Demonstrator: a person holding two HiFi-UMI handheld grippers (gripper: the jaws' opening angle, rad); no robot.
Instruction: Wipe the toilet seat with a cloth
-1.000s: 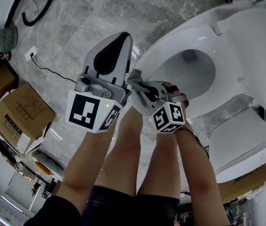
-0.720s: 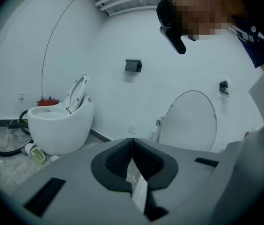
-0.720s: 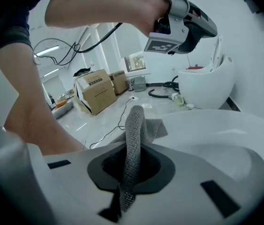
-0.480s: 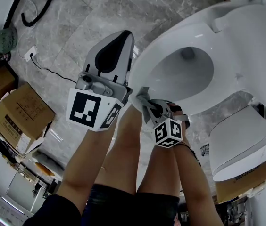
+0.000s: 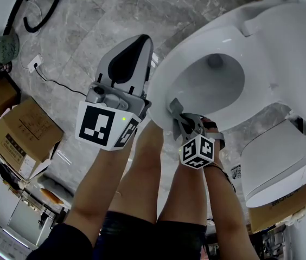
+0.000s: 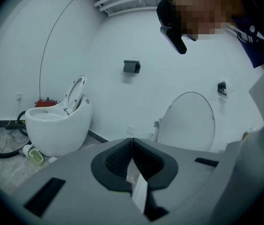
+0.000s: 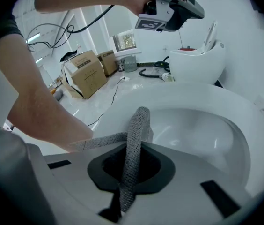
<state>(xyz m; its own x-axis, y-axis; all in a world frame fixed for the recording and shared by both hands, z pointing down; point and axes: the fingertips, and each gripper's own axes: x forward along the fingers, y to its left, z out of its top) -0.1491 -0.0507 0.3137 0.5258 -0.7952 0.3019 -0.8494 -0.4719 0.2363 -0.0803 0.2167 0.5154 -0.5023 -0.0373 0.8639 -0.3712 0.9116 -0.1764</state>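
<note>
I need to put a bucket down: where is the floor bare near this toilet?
Bare grey floor lies between the toilet and the black cable. Cardboard boxes crowd the left; the right gripper and cloth occupy the toilet's front.

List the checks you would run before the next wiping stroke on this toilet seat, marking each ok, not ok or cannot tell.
1. Cloth clamped between the right gripper jaws: ok.
2. Cloth pressed flat on the toilet seat: cannot tell; it loops up over the front rim.
3. Left gripper shut, empty, held away from the seat: ok.
4. Lid raised, seat exposed: ok.
</note>
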